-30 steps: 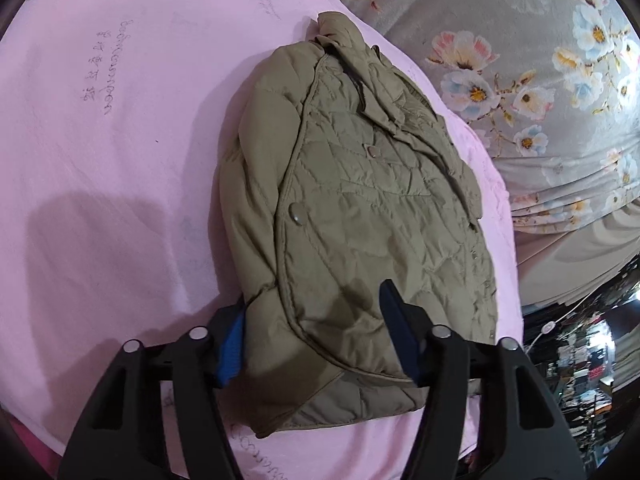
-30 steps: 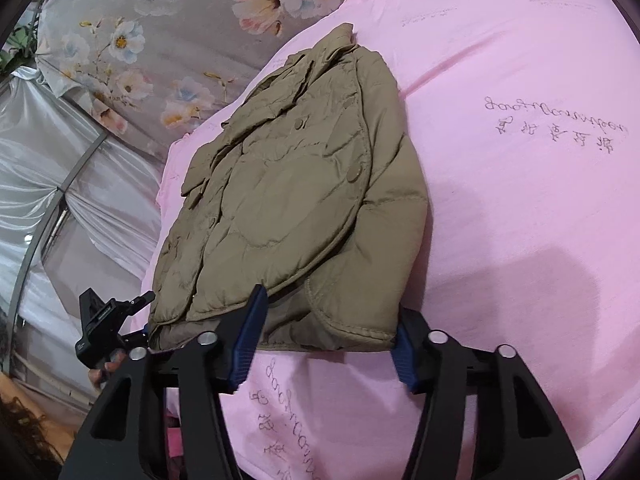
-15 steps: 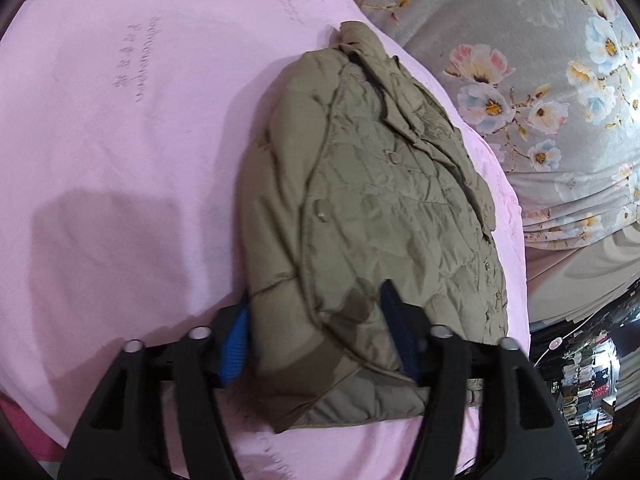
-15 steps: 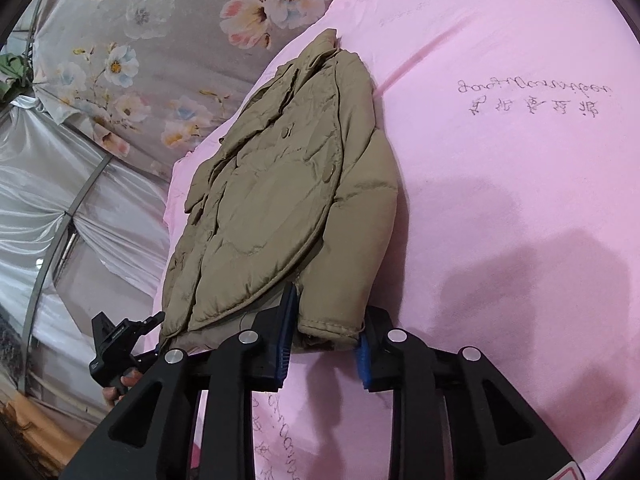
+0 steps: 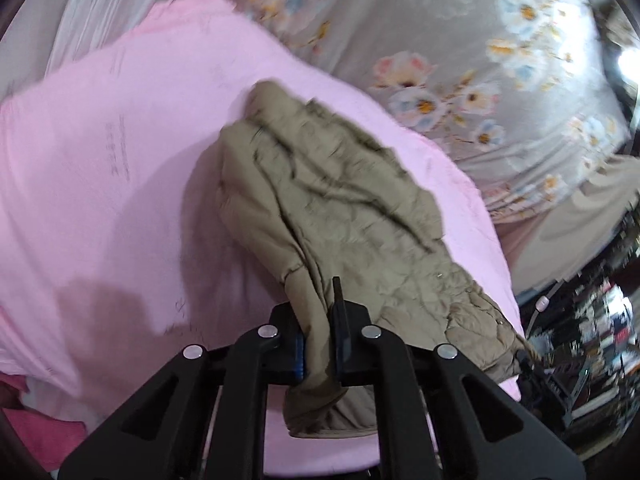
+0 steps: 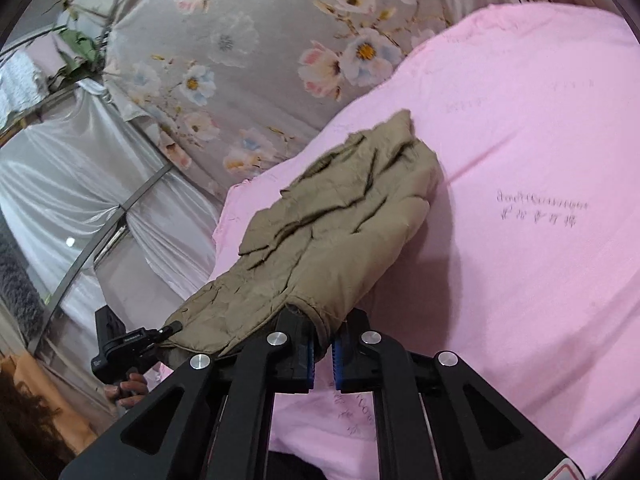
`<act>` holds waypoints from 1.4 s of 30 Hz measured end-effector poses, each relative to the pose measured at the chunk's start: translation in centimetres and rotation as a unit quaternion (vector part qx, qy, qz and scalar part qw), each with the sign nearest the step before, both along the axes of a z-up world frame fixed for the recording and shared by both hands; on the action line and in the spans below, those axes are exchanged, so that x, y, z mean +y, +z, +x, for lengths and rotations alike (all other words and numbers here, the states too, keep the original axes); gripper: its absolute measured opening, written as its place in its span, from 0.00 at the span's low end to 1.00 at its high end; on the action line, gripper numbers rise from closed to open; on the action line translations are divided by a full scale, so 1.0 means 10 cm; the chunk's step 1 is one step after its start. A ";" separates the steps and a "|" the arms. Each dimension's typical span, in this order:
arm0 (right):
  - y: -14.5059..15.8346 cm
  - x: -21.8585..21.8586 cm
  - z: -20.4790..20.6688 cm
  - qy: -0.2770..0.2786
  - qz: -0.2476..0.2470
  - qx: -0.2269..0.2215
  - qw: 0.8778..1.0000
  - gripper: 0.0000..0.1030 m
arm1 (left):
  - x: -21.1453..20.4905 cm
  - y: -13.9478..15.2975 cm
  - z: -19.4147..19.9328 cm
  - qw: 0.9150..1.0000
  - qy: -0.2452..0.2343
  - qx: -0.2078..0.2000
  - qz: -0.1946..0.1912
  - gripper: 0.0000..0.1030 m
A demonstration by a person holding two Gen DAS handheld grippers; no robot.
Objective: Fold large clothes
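Claws [image 5: 318,344] [image 6: 321,354] just closed, raising jacket's [image 5: 340,208] hem.

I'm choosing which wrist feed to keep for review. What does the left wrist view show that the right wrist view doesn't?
Only the left wrist view shows the left gripper clamped on the jacket's hem and cluttered shelves at lower right. Only the right wrist view shows the right gripper pinching the hem, a hand and white drapes. Both show the khaki jacket, the pink sheet and the floral fabric.
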State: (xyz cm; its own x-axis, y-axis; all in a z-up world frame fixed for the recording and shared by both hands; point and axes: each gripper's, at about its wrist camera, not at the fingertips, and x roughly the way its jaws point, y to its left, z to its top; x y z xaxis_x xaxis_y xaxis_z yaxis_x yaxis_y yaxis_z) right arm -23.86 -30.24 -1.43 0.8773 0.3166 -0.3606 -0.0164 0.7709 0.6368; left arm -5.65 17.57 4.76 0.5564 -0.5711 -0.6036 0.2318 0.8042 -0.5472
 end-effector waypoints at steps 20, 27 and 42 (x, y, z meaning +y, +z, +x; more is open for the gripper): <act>1.10 0.02 1.57 -0.081 -0.120 -0.081 0.986 0.06 | -0.36 0.64 1.36 0.992 0.050 -0.084 0.082 0.13; 0.56 -0.19 2.56 -0.110 -0.125 0.010 0.986 0.06 | -0.70 -0.02 2.27 0.990 0.057 -0.030 0.123 0.15; -0.42 -0.29 3.19 -0.109 -0.111 0.116 0.981 0.08 | -0.88 -0.75 2.59 0.989 0.044 -0.032 0.138 0.19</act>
